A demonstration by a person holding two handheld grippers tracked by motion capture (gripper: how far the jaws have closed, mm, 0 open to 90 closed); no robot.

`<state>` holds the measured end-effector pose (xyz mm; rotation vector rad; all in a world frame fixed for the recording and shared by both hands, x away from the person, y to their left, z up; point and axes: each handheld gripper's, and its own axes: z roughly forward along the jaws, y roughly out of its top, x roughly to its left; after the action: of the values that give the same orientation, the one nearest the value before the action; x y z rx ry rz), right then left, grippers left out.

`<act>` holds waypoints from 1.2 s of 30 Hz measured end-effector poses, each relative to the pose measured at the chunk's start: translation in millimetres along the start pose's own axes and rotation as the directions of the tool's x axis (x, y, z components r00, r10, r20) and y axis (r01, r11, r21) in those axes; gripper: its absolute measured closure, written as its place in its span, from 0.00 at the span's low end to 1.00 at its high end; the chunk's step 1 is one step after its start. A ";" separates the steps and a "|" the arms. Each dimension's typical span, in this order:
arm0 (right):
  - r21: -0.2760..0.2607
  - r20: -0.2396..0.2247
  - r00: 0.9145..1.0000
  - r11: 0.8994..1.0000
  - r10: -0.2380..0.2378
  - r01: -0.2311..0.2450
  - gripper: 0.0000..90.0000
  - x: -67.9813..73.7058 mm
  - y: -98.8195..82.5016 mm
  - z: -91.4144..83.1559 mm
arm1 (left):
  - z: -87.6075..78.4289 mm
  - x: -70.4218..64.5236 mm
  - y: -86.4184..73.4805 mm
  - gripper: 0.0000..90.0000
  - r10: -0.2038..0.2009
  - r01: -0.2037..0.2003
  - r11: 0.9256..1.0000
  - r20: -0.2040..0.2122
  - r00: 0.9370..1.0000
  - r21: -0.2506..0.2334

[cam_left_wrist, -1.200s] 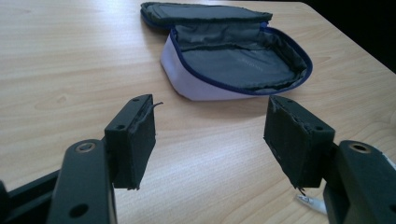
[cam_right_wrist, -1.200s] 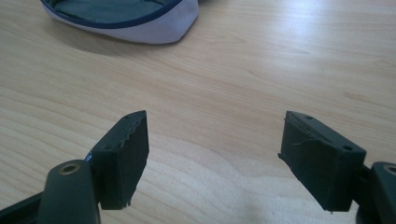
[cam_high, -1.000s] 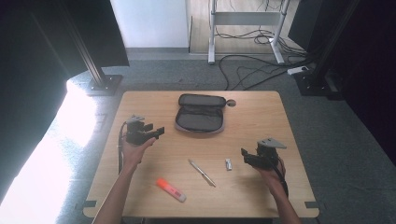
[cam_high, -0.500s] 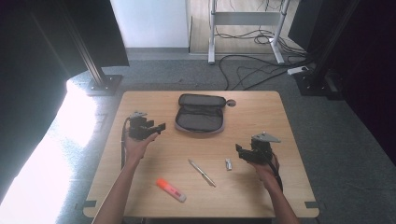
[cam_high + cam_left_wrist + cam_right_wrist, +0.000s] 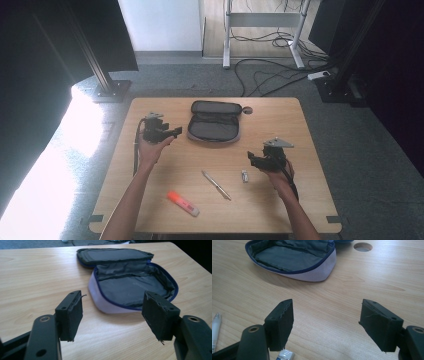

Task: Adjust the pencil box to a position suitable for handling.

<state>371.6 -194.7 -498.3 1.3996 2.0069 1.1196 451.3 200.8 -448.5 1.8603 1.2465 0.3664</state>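
The soft fabric pencil case [image 5: 215,122] lies unzipped, long axis across the table; left gripper [image 5: 112,312] and right gripper [image 5: 325,322] both gape wide, holding nothing.

pencil case [image 5: 215,121]: 1 | pen [image 5: 216,185]: 1 | orange marker [image 5: 183,203]: 1 | small eraser [image 5: 244,175]: 1

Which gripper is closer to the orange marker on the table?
Left, narrowly. The left gripper hovers above the orange marker, by the pouch; the right gripper is off to its right, past the pen.
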 end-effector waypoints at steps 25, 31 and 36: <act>-0.021 0.001 1.000 1.000 -0.013 0.013 0.32 5.7 23.1 7.1 | 61.9 -4.4 28.9 0.39 -0.003 0.004 0.997 -0.007 1.000 0.073; -0.021 0.000 1.000 1.000 -0.015 0.015 0.33 7.0 23.5 11.0 | 73.6 -1.0 24.5 0.41 -0.008 0.009 0.995 -0.015 1.000 0.100; -0.022 -0.001 1.000 1.000 -0.017 0.017 0.34 8.0 23.4 13.9 | 86.3 5.0 19.8 0.43 -0.023 0.026 0.993 -0.026 0.999 0.119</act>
<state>391.8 -178.7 -486.4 1.3690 1.9975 1.1317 521.0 160.6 -486.0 1.9451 1.3321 0.3080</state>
